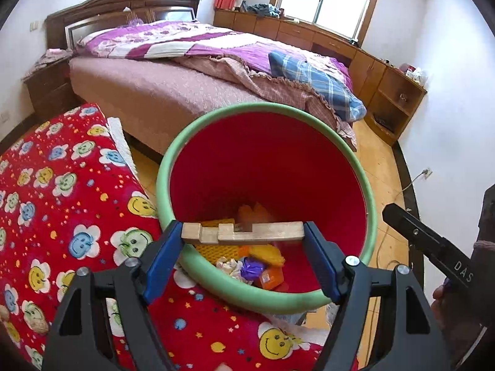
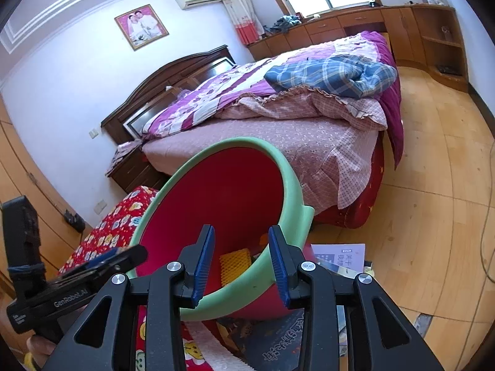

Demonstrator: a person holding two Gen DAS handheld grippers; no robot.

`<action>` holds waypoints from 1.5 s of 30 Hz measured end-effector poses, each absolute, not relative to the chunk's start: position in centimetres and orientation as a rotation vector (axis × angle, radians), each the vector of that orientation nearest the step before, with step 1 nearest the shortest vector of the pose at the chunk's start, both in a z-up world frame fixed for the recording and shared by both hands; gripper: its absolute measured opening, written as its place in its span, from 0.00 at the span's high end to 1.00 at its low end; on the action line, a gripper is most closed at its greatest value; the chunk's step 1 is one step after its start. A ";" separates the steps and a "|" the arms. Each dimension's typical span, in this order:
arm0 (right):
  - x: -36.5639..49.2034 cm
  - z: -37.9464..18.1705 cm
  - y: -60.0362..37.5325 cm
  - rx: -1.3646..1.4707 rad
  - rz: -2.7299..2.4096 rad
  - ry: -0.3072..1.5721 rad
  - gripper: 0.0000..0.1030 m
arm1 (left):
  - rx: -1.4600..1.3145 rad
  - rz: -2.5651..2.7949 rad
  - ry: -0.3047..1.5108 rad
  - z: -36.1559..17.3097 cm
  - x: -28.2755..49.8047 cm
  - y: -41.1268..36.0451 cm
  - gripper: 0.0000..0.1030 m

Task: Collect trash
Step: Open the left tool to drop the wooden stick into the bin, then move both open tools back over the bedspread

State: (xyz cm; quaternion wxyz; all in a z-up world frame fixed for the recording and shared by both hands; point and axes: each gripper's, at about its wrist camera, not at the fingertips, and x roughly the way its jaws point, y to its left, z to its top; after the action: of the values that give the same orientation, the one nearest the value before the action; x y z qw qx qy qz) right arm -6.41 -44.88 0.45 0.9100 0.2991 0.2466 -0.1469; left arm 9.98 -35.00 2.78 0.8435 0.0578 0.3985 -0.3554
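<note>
Left tongs (image 1: 243, 232) are clenched end-to-end on a notched wooden block (image 1: 243, 232), which is held level directly above the mouth of the red bin with green rim (image 1: 269, 167), near the rim's close edge. The bin is seen tilted, its mouth turned toward both cameras, beside the edge of the red smiley-print blanket (image 1: 62, 191). Inside at the bottom, yellow foam netting (image 1: 213, 252), a purple wrapper (image 1: 252, 268), an orange packet (image 1: 272, 278) and crumpled pale paper (image 1: 229, 266) are visible below the block. Right tongs (image 2: 241, 262) are released, nothing gripped; they are positioned over the bin's near rim (image 2: 247, 293), one finger inside the opening and one outside. Printed papers (image 2: 340, 256) lie on the floor under the bin. The bed (image 1: 185, 71) is well behind.
</note>
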 end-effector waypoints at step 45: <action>-4.7 4.4 -29.7 0.406 -0.050 0.569 0.29 | -0.074 -0.410 0.780 7.6 5.0 -14.8 0.21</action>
State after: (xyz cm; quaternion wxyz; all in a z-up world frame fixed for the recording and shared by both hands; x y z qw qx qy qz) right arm -4.72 -29.73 4.37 0.9392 0.1988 0.2789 -0.0246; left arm 4.99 -14.82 7.64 0.9039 -0.0359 0.3774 -0.1983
